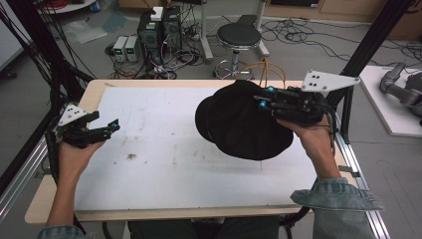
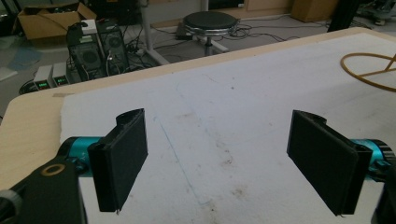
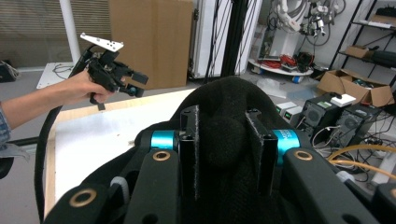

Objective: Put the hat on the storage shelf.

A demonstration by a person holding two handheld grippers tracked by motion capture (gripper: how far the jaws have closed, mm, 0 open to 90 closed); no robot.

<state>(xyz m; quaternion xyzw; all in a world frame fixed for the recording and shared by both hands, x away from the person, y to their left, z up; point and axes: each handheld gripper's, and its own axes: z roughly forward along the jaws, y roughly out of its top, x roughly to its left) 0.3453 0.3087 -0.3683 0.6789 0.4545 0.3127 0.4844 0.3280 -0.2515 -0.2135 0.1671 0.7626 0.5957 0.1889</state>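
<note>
The floppy black knitted fabric hat (image 1: 239, 122) hangs clear of the white-covered table (image 1: 164, 169) over its right half, a fold of it bunched between the fingers (image 3: 190, 149) of the right gripper (image 1: 264, 99), which clamp narrowly on the cloth. Behind it lies a loop of thin yellow-orange cord (image 1: 266, 69) (partly hidden by the hat). Well apart at the table's left edge, the left gripper (image 1: 110, 128) is held with fingers (image 2: 123, 158) spread wide and nothing between them.
</note>
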